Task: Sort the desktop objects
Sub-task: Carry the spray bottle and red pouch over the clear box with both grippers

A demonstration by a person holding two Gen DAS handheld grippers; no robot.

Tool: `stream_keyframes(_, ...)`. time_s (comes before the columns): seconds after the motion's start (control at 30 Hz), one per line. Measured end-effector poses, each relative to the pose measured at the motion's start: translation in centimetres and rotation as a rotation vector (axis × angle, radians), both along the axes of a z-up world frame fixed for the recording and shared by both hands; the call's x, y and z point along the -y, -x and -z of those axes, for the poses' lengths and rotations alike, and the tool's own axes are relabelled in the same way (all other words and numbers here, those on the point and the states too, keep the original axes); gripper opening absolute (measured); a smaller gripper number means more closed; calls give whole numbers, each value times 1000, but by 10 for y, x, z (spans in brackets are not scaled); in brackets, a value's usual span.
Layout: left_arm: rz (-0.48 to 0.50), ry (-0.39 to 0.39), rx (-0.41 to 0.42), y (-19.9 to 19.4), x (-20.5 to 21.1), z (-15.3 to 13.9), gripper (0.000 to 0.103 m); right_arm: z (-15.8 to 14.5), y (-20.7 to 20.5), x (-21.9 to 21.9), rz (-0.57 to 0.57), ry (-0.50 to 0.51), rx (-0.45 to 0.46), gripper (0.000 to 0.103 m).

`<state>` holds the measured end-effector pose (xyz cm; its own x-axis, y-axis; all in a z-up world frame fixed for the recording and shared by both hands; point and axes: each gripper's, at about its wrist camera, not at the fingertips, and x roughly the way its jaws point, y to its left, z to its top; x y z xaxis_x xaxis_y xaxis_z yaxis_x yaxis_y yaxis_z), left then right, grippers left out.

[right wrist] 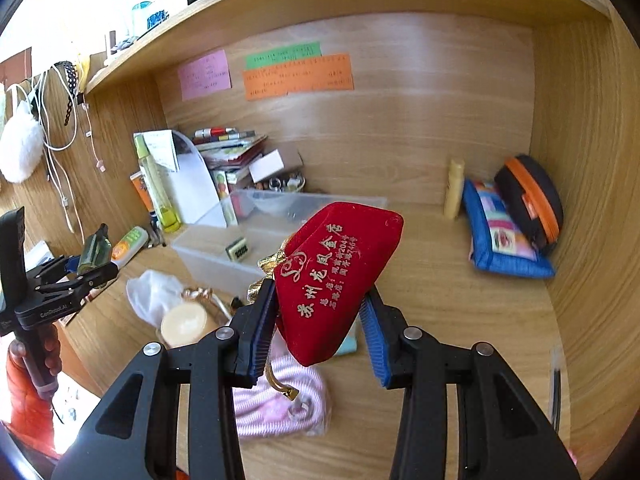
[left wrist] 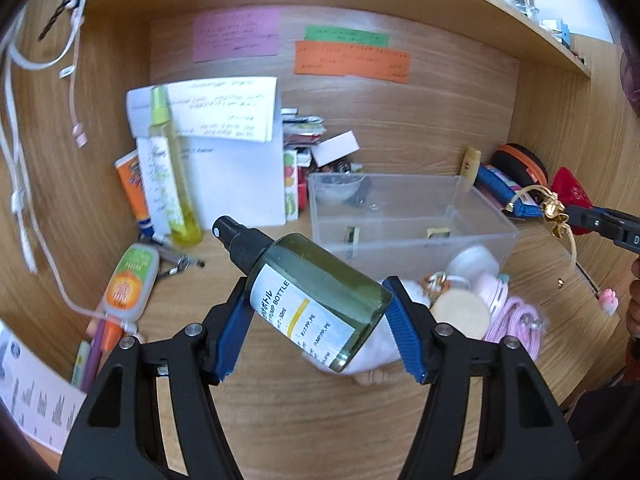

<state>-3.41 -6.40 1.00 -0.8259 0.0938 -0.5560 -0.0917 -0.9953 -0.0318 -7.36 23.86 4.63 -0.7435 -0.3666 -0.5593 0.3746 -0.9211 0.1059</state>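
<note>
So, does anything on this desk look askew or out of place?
The green pump bottle sits tilted in the left gripper, pinched end to end. A tall yellow bottle leans against papers.

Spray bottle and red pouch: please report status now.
Left claw shut on spray bottle, lifted off desk. Right claw shut on red pouch, also lifted. Clear box ahead, open; nothing in the way.
</note>
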Motion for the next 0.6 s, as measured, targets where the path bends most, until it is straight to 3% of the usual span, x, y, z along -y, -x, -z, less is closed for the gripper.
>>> stream_keyframes(0.33,109,-33,-3,54,-15,-33,64,-10,38,18,-25,52,-29,38)
stream_keyframes(0.6,137,-32,0,97,-29,-49,64,-21,80,44,-44,57,-48,38)
